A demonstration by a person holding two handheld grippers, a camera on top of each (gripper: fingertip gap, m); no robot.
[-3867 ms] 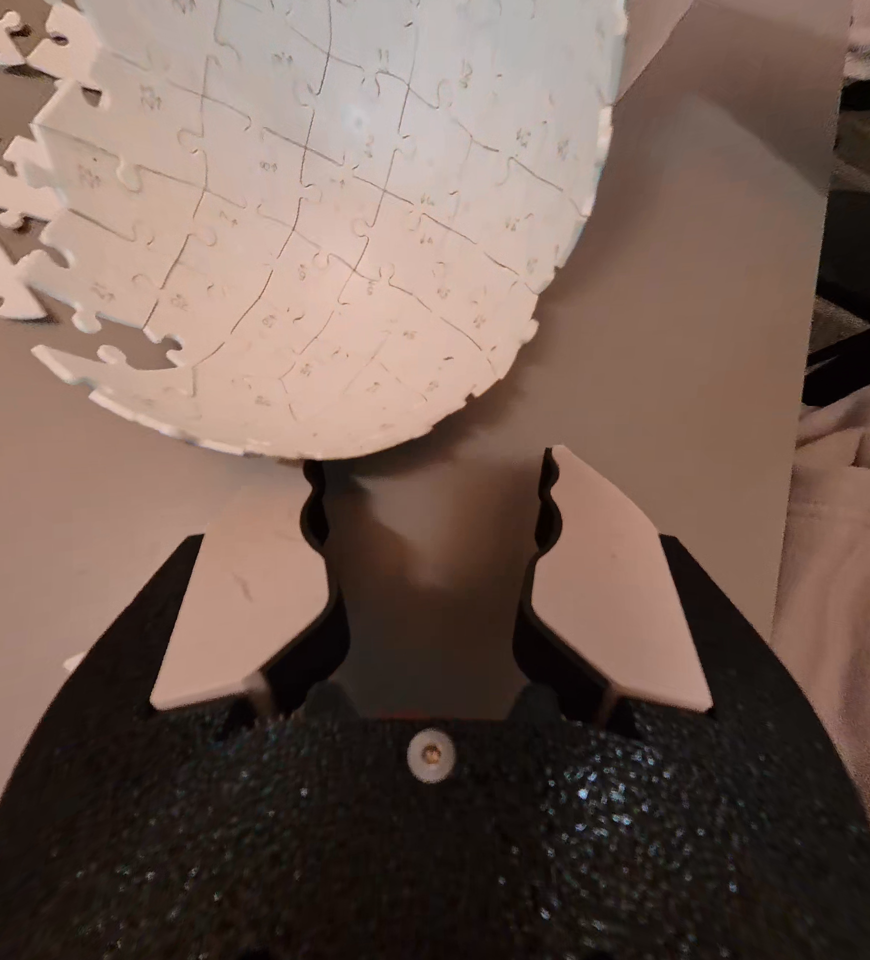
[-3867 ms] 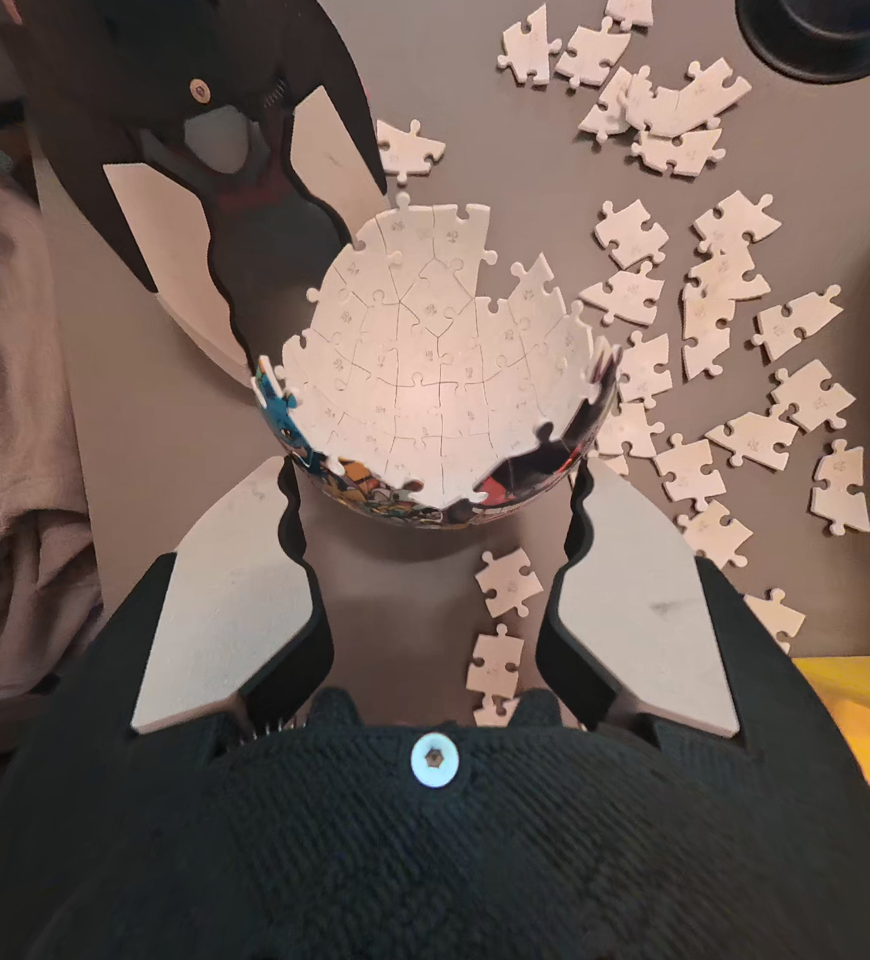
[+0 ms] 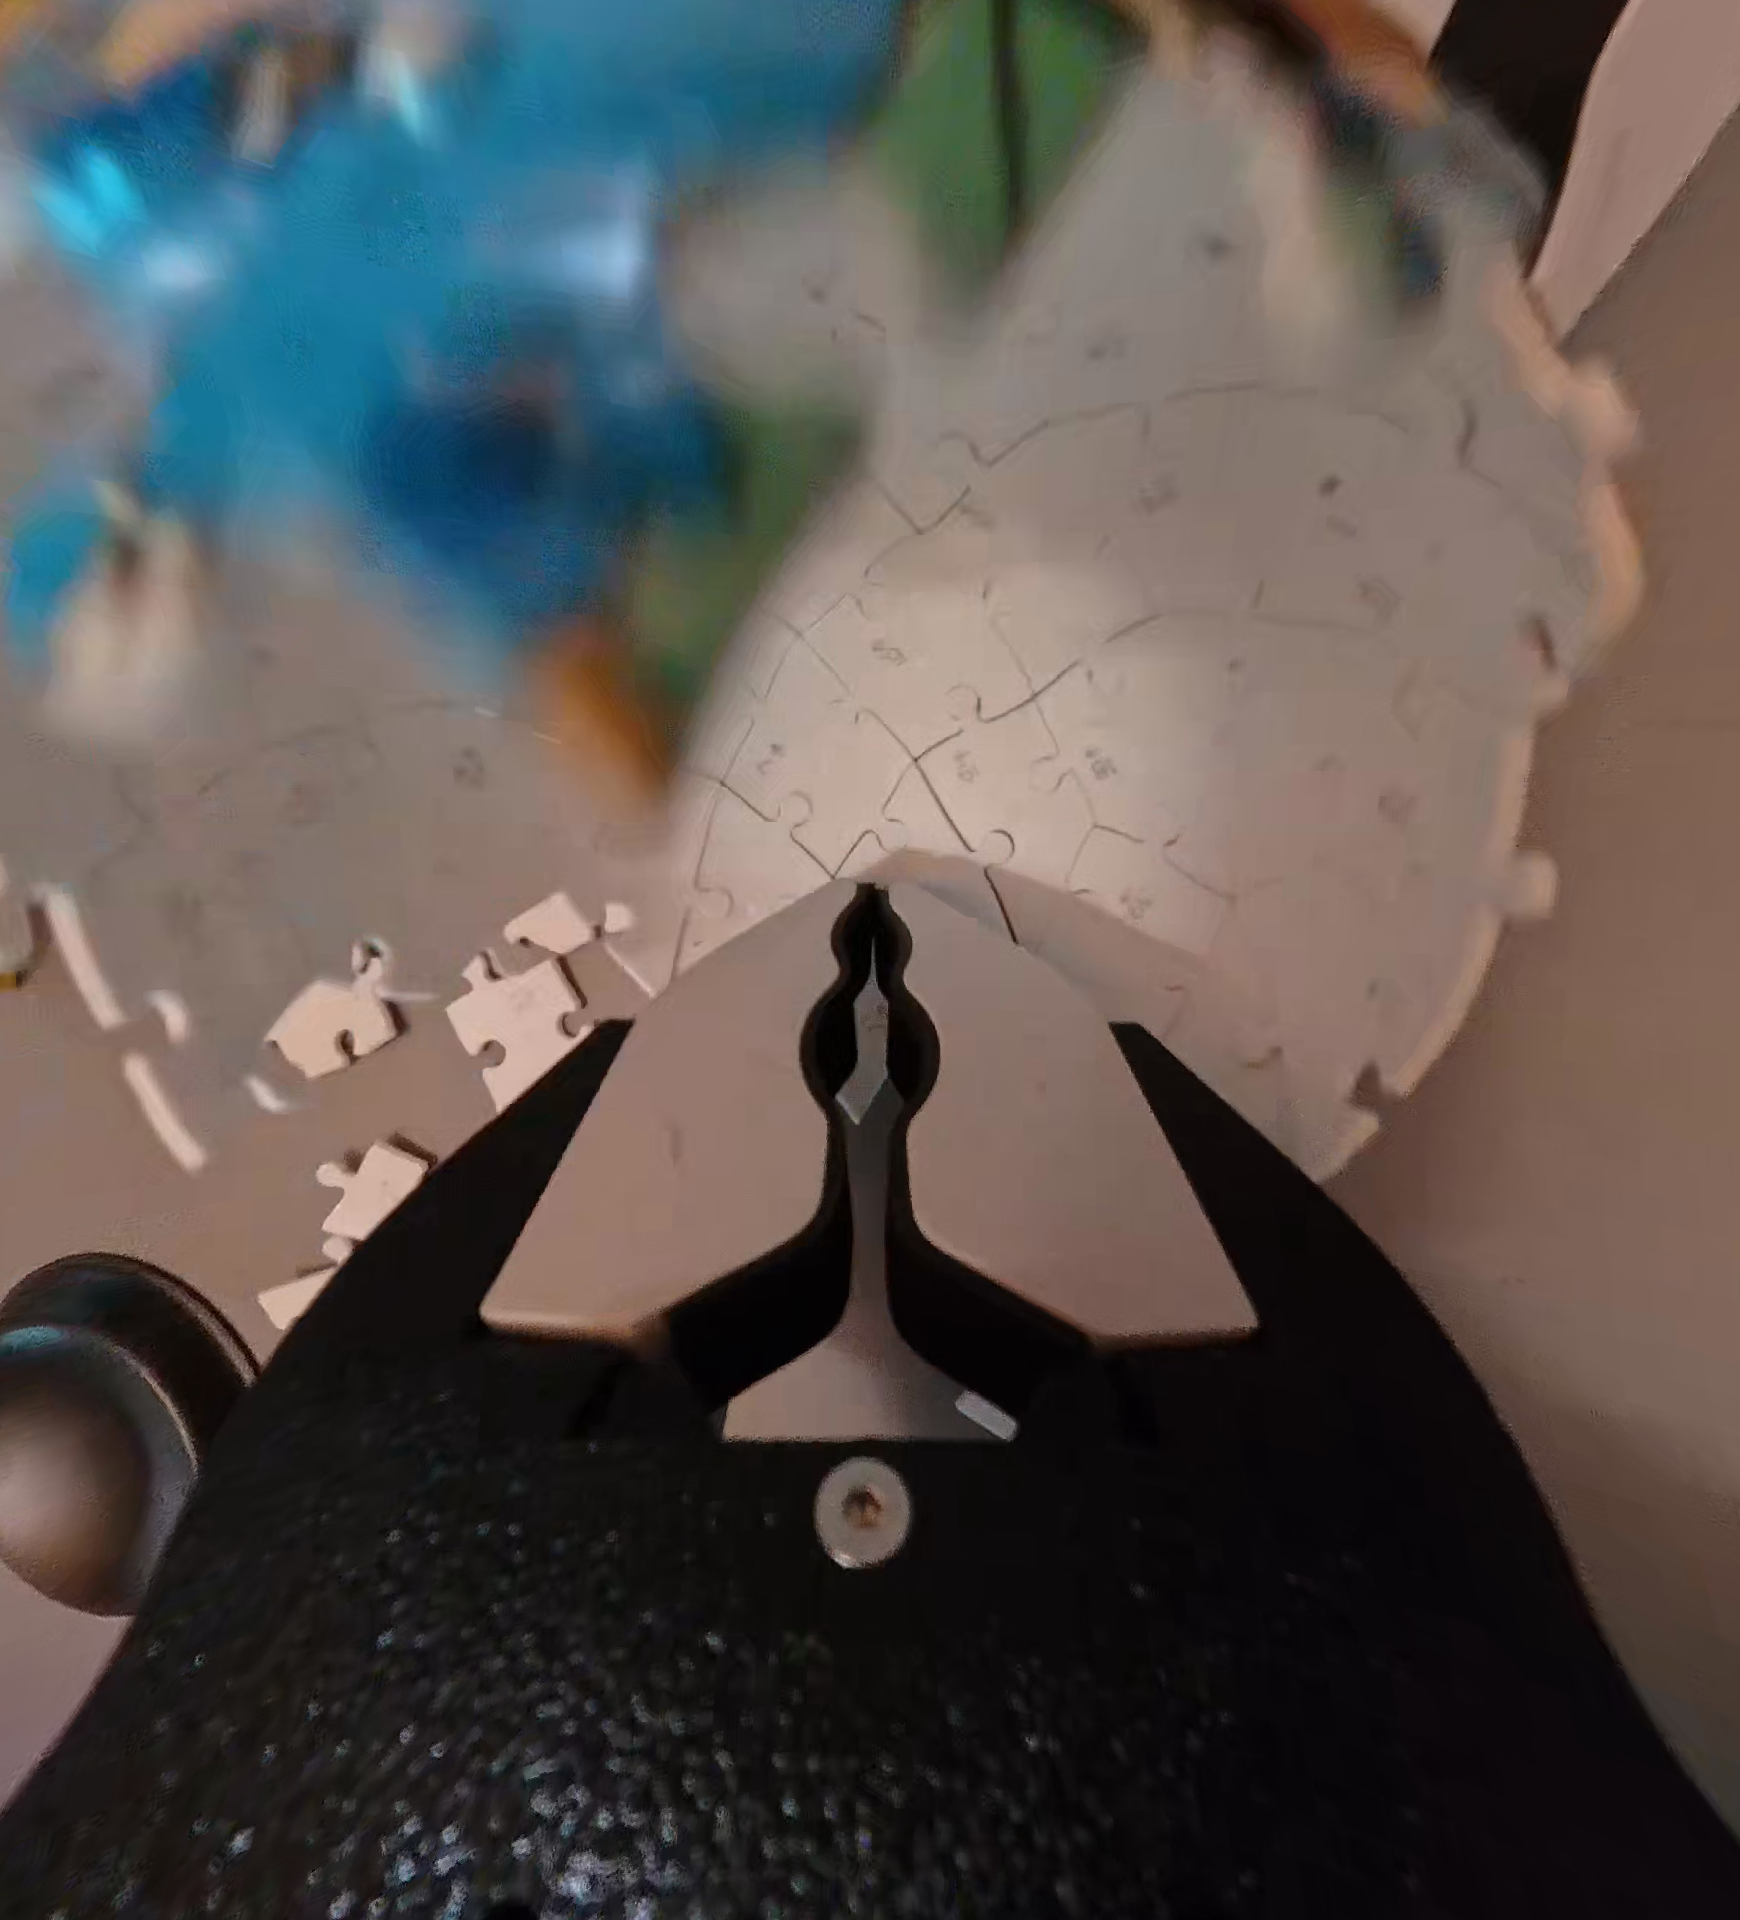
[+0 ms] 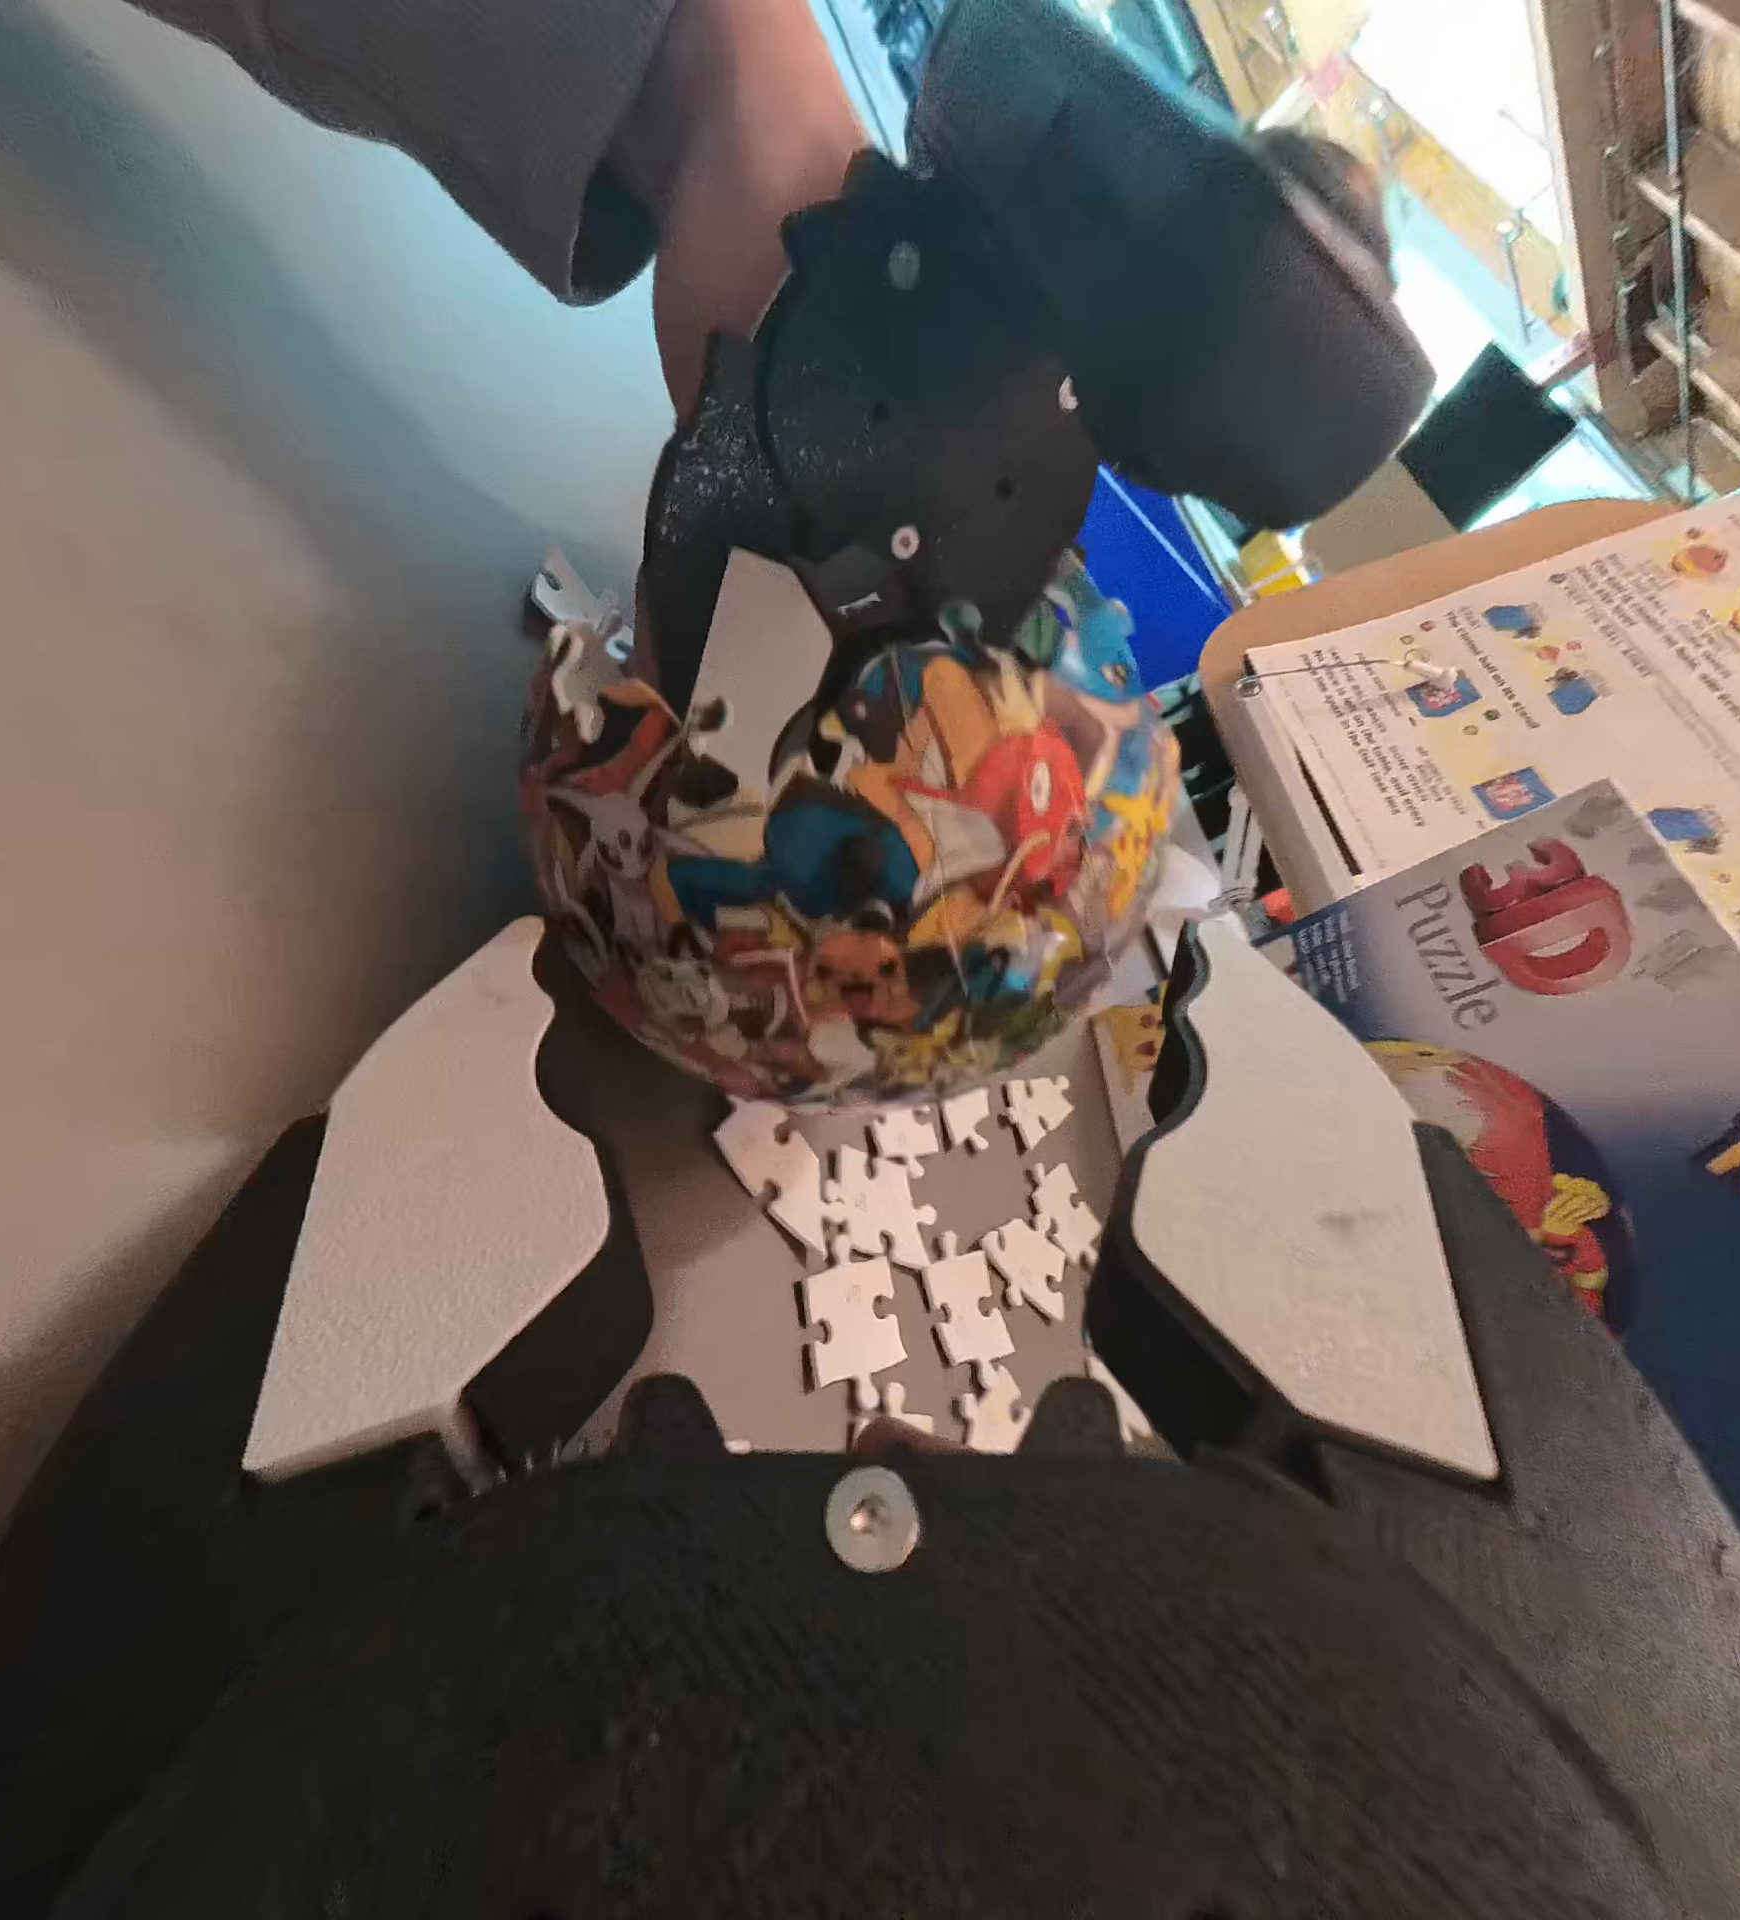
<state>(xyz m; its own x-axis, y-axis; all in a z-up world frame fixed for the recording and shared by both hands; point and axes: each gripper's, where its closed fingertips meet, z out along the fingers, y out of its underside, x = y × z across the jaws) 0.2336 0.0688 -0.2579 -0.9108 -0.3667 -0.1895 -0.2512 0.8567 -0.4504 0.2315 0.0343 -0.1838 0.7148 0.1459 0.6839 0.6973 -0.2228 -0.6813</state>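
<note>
Sitting under everything is a grey table (image 4: 222, 727), and off to the right of it in the right wrist view there's a printed puzzle box (image 4: 1624, 1091) with a paper instruction sheet (image 4: 1572, 707) lying over its far end.

Next biggest is the half-built puzzle ball (image 4: 845, 862) — a curved shell of interlocked pieces, cartoon artwork on the outside and plain white on the inside (image 3: 1157, 644). It's held up off the table, tilted so the colourful side faces the right wrist camera.

The left gripper (image 3: 871, 904) is pinched tight on the shell's rim: its two fingers meet at the tips with the thin edge of the puzzle ball clamped between them, white inner face spreading out just beyond. From the other side you can see that same gripper (image 4: 835, 623) coming down onto the top edge of the ball, with a person's sleeve behind it.

The right gripper (image 4: 866, 997) has its jaws spread wide and holds nothing; it sits just below and in front of the ball, not clearly touching.

Loose white puzzle pieces (image 4: 907, 1247) are scattered face-down on the table under the ball — a few more (image 3: 513, 997) show in the left view, near a dark round knob-like object (image 3: 87, 1434), blurry.
</note>
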